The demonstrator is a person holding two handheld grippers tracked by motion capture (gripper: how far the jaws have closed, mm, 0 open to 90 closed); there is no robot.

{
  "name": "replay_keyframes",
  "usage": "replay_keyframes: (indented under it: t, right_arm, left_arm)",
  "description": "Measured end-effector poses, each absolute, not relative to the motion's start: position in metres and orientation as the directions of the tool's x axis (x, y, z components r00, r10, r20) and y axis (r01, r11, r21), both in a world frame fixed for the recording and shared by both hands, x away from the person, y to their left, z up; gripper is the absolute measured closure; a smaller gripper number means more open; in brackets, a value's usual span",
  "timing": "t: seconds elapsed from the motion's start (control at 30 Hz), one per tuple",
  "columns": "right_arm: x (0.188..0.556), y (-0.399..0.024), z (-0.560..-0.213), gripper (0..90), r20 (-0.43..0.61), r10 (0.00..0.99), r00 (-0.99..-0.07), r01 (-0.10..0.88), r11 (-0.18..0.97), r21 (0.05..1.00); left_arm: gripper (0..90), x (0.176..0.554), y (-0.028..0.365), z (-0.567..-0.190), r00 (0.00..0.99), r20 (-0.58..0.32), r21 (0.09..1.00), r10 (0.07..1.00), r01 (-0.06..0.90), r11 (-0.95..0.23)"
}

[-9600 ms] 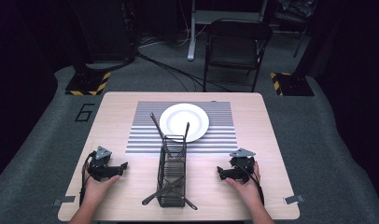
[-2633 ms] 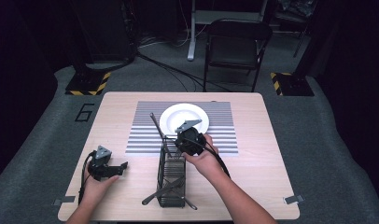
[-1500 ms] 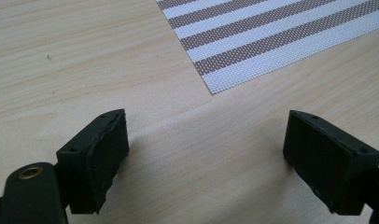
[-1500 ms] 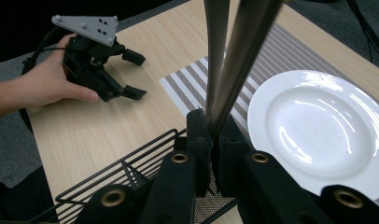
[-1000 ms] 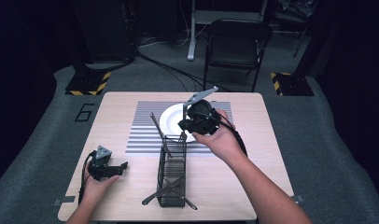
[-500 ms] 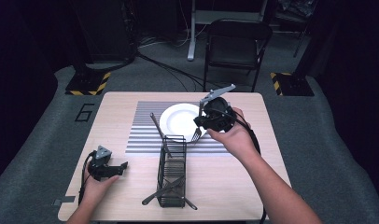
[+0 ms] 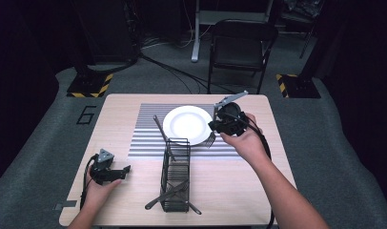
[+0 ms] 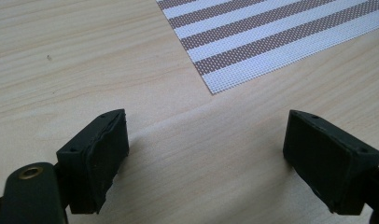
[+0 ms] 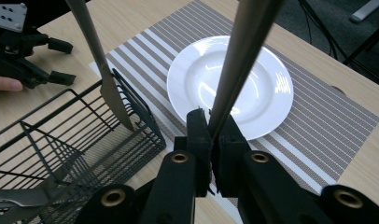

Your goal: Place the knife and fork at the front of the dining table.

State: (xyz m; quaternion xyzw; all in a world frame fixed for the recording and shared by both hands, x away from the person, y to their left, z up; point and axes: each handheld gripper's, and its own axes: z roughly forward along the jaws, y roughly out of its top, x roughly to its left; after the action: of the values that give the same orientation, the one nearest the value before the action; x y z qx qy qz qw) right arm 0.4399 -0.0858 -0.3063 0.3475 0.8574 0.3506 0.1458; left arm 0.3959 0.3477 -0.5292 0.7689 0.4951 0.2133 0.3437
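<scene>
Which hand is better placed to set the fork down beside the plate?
Right. The right gripper is shut on the fork at the plate's right edge; the left gripper rests open by the near left corner.

White plate (image 7: 188,125), brown-and-white striped mat (image 7: 148,131), black wire basket (image 7: 175,176), seemingly pale wood table (image 7: 120,107).

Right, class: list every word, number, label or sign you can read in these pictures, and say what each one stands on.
"6": a large dark numeral on the grey floor mat, beside the table's far left corner.
Yellow-and-black hazard stripes: on the base plates standing on the floor; a pattern, no wording.
No other text is readable on the plate, the placemat, the wire caddy or the grippers.
</scene>
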Motion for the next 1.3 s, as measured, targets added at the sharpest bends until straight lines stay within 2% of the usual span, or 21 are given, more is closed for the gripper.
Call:
replay_keyframes:
  t: [1.3]
  right_arm:
    - [0.471,-0.122,-0.393,87.0,-0.004,0.796,-0.605,0.602,0.461,0.652]
  left_arm:
    - [14.2,0.396,0.348,-0.529,0.419,-0.012,0.74,0.908,0.615,-0.274]
